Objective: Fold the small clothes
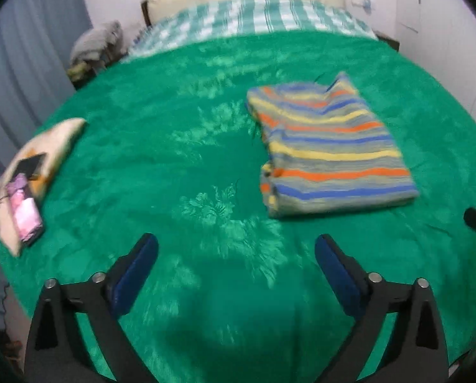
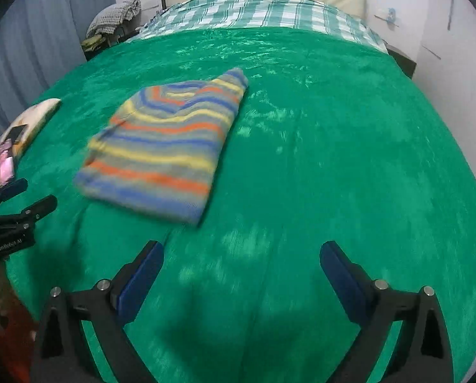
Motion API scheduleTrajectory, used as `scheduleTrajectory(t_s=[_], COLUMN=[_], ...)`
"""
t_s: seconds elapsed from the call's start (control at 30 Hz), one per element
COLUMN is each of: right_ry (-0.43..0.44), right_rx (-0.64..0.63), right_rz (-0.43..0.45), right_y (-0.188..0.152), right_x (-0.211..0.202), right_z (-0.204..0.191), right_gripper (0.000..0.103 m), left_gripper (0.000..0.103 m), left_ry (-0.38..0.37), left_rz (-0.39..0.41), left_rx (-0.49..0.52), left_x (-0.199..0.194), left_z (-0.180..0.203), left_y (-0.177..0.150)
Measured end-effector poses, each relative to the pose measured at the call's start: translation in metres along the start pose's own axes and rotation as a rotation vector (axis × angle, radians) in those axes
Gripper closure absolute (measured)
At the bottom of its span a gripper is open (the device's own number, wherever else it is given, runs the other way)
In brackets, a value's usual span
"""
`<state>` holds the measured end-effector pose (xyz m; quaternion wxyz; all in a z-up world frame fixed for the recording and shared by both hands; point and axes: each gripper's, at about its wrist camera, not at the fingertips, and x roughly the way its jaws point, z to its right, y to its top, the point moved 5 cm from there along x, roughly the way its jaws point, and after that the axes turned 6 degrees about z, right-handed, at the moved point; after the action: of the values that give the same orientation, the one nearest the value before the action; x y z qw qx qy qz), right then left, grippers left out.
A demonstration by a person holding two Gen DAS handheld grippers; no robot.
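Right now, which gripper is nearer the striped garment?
Too close to call. Left gripper is open, short of the folded striped garment and to its left; right gripper is open, short of it and to its right.

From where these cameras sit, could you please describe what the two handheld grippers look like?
Both look alike. The left gripper and the right gripper each have two black angular fingers with flat blue pads on the inner faces and round silver pivot pins at the joints. In the right wrist view, the left gripper's black body bears small white lettering. No cables or sleeves show.
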<state>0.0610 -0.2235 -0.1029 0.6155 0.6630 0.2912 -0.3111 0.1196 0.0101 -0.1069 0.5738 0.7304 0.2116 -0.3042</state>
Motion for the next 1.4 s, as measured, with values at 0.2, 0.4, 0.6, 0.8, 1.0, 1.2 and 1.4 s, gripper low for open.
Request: scheduleTrajectory(t_s=[0.2,0.4,0.6,0.8,1.0,1.2,1.4], right_ry=[-0.001,0.002,0.011,-0.009,0.020,0.018,0.030], right_rx=[0.004,-0.013,-0.038,-0.076,-0.052,-0.073,-0.061], right_rz=[0.060,0.096,0.093,0.093,0.072,0.097,0.073], right_y=[0.000,0.016,0.027,0.028,0.020,0.024,0.026], right_x=[-0.063,-0.096,-0.117,-0.137,-0.143,-0.159,-0.165], right_z=[-0.017,-0.035,-0.056,-0.074,-0.078,-0.081,-0.079], right_gripper=[0.004,0.002,0.002,0.002,0.002,0.000,0.000], left_gripper=[0.002,0.002,0.002,0.000,0.000,0.000,0.000], left_ry=[0.011,0.076,0.076,-0.014,0.019,0.035,0.046], left_rz=[0.058,0.110,0.049,0.031,0.041,0.054,0.059], left_rx=[-0.022,-0.086,-0.071,-0.128,-0.107,-0.107,-0.106], left_x=[-0.054,-0.089,-0.110,-0.130,-0.140,-0.150,-0.158], left_z=[-0.003,-0.016,-0.017,-0.023,-0.020,-0.020,-0.022], left_y=[0.024,0.036,0.041,0.037,0.035,0.041,0.044])
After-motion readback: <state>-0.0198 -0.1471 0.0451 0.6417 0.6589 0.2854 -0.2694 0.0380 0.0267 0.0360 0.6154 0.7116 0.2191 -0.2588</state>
